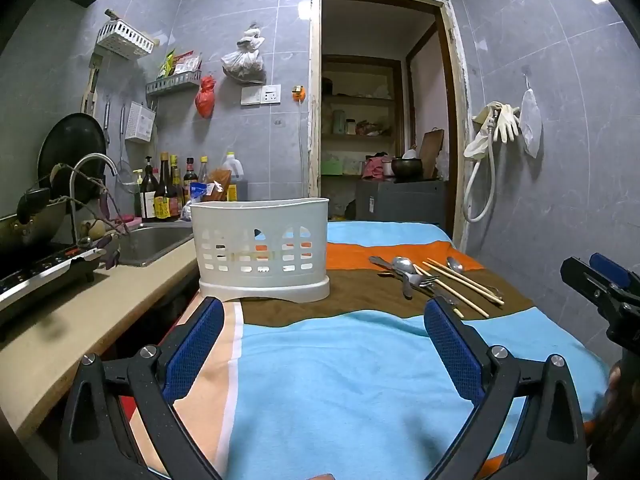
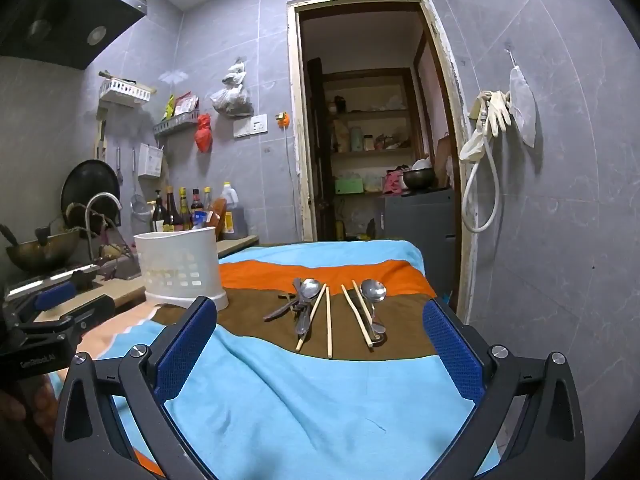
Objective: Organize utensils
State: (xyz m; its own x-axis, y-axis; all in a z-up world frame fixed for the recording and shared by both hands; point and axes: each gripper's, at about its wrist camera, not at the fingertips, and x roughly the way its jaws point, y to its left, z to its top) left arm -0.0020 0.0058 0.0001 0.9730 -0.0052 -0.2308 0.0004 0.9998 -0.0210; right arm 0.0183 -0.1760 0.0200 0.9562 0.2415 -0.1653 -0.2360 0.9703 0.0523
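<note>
Both left gripper (image 1: 324, 312) and right gripper (image 2: 320, 312) wide, empty. Spoons (image 2: 374, 292) and chopsticks (image 2: 329, 320) at 12 o'clock, outside white basket (image 2: 180, 268). Nothing sorted yet.

Steel spoons (image 2: 310, 290) and wooden chopsticks (image 2: 329, 322) lie beside the upright white holder (image 2: 180, 268).

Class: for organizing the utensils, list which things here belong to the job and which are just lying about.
Belong to the job:
chopsticks
spoons
white holder
left gripper, right gripper, both open

Lying about:
sauce bottles
rubber gloves
red bag
</note>
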